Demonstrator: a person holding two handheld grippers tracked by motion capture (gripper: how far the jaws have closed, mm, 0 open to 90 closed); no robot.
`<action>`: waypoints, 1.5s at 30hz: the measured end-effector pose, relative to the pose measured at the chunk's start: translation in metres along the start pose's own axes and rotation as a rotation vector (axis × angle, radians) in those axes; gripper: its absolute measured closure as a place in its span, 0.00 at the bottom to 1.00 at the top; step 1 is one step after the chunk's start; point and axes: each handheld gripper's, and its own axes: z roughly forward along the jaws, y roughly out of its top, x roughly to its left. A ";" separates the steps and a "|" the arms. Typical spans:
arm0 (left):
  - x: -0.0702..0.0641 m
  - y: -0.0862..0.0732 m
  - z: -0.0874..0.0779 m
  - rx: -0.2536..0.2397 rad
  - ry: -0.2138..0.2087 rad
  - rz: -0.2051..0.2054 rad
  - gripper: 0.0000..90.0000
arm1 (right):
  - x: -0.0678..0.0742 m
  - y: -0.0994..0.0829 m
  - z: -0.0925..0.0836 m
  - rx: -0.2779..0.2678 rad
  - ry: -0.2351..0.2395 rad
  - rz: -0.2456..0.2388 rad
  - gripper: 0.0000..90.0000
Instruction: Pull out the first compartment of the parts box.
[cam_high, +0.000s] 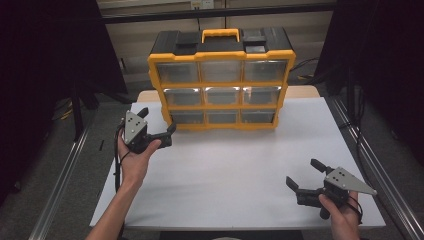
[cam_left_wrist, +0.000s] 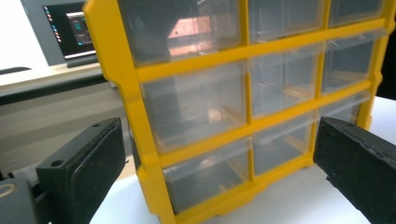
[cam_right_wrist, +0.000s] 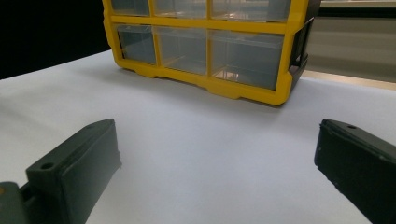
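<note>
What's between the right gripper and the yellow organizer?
Nothing: bare white table lies between the open right gripper and the drawer organizer, per the right gripper view and high view.

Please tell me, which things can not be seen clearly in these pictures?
- Drawer contents: the organizer's clear drawers show glare in the high view and stay hazy in the left gripper view.
- Monitor text: too small, cut by the organizer.
- Right gripper: the hand covers its handle.

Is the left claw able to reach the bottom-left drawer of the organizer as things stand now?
Probably yes. The left claw is open, just beside the yellow organizer's lower left corner, and nothing lies between it and the bottom-left drawer. It must swing around to the front.
</note>
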 end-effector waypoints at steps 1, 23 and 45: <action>0.000 0.003 0.001 -0.010 0.003 0.003 0.01 | 0.000 0.000 0.000 0.001 -0.001 0.002 0.00; 0.006 0.054 0.017 -0.052 0.072 0.293 0.04 | -0.001 0.000 0.000 0.005 0.005 0.007 0.00; 0.000 0.060 0.048 0.011 0.212 0.801 0.08 | 0.000 -0.001 0.001 0.015 0.010 0.005 0.00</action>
